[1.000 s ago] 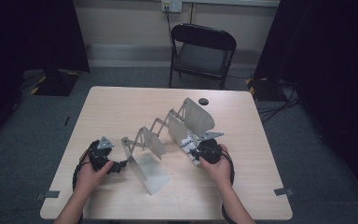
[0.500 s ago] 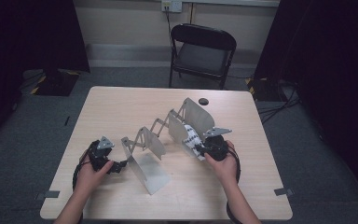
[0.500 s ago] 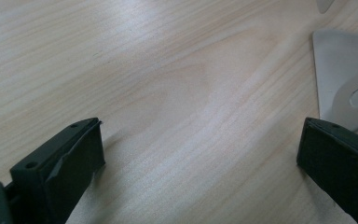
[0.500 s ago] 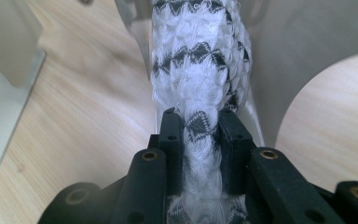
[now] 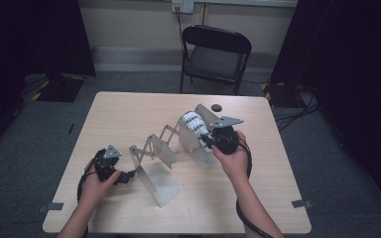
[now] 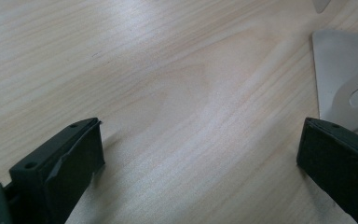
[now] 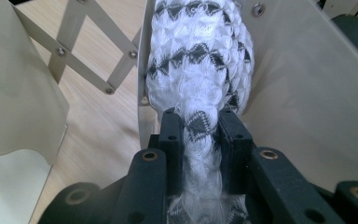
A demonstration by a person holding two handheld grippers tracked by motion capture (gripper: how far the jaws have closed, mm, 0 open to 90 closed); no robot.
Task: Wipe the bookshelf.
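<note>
R gripper point(image 7: 198, 133) clamped on knit roll point(image 7: 198, 60) — long axis runs straight away; L gripper point(image 6: 200, 154) wide apart.

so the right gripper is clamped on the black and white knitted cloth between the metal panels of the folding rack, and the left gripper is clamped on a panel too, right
Not quite. The right gripper is clamped on the black and white knitted cloth between the grey metal panels of the folding rack, but the left gripper holds nothing: the left gripper view shows its jaws wide open over the bare wooden table.

High view looking down over the table point(image 5: 129, 114), gripper views riding close, right one facing the metal rack point(image 7: 298, 84), left one sharing the tabletop.
</note>
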